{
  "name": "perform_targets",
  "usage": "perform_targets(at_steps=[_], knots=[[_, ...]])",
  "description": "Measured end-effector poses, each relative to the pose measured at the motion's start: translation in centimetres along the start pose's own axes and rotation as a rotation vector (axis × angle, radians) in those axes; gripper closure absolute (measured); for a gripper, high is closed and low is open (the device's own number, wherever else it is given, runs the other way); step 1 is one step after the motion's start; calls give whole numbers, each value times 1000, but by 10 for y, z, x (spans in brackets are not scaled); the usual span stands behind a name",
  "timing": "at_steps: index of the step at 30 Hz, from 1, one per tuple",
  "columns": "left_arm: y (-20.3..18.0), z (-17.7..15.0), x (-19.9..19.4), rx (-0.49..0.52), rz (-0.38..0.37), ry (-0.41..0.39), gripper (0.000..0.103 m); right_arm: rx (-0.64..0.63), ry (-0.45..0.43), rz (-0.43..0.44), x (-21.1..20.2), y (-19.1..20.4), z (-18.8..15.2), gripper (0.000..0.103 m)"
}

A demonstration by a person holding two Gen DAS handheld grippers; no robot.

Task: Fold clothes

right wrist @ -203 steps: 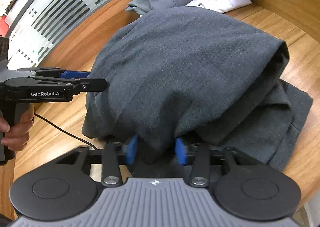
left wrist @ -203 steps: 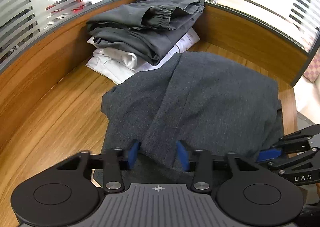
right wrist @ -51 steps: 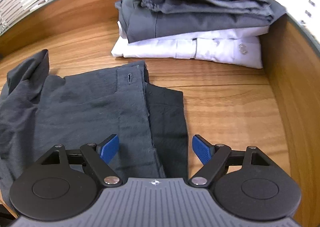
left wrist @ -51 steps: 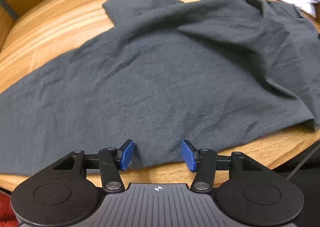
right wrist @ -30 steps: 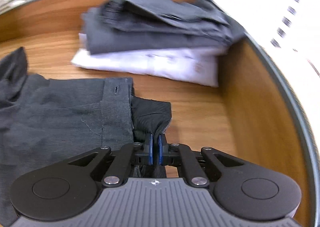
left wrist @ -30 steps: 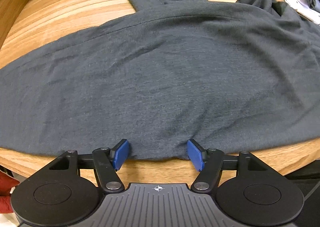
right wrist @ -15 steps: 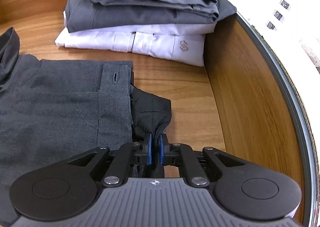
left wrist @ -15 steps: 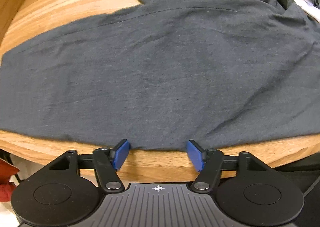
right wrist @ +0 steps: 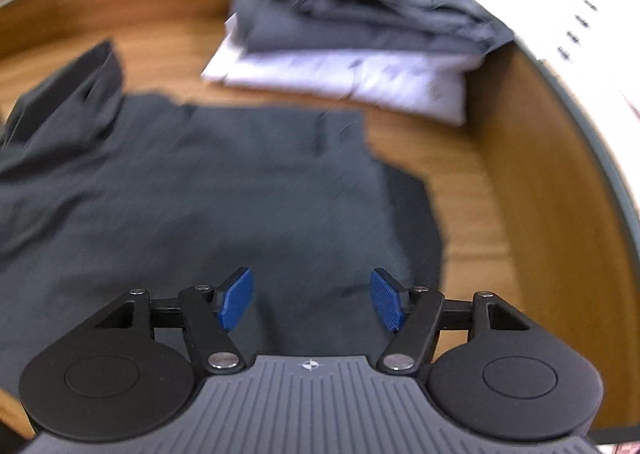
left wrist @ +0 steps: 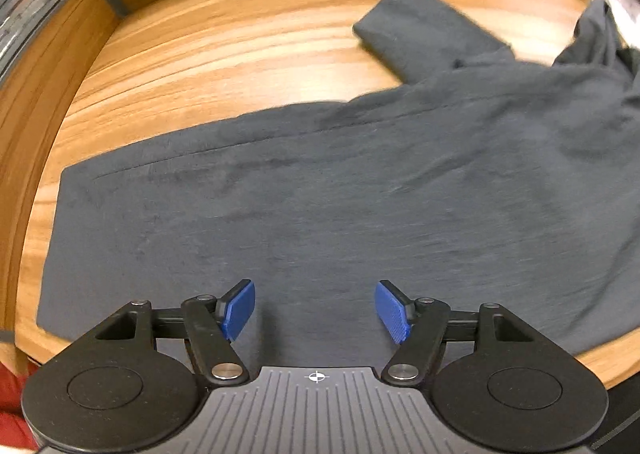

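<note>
Dark grey trousers (left wrist: 360, 190) lie spread flat across the wooden table (left wrist: 224, 50). In the left wrist view a leg runs to its hem at the left, and a second leg end (left wrist: 424, 38) sticks out at the back. My left gripper (left wrist: 316, 310) hovers over the leg near the front edge, its jaws opening, nothing between the blue pads. In the right wrist view, which is blurred, the waistband end of the trousers (right wrist: 248, 190) lies flat. My right gripper (right wrist: 310, 302) is above it, jaws opening and apart from the cloth.
A stack of folded clothes (right wrist: 360, 42), grey on top of white, sits at the back right by the wooden side wall (right wrist: 532, 174). A raised wooden rim (left wrist: 24, 102) and a striped glass partition bound the table on the left.
My right gripper let go of the dark waistband flap it pinched, opened wide and slid left over the trousers. The left gripper moved left along the leg, so the hem came into view.
</note>
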State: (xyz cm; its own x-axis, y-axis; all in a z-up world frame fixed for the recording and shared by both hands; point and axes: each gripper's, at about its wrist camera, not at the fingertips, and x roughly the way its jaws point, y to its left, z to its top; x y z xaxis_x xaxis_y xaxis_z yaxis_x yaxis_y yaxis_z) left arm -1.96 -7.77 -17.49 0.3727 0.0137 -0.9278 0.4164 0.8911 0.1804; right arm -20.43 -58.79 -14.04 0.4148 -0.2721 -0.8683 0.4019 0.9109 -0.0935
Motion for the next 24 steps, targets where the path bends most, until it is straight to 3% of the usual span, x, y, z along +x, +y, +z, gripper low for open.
perform_targets(at_steps=[5,9,20,22,24], knots=[[13,-8,0,5,-20,14,28,-22,97,33,14,26,-23,32],[20,-19,-1,-41,-31,25,27,77,91,55,9,20,-39,31],[30,-38,-4,-129,-40,68,21,73,125,61,-6,18,-67,28],[33,-33,-3,-152,-43,93,22,66,156,63,-7,19,-65,28],[30,-24,-3,-139,-40,104,31,44,185,62,-7,23,-58,31]])
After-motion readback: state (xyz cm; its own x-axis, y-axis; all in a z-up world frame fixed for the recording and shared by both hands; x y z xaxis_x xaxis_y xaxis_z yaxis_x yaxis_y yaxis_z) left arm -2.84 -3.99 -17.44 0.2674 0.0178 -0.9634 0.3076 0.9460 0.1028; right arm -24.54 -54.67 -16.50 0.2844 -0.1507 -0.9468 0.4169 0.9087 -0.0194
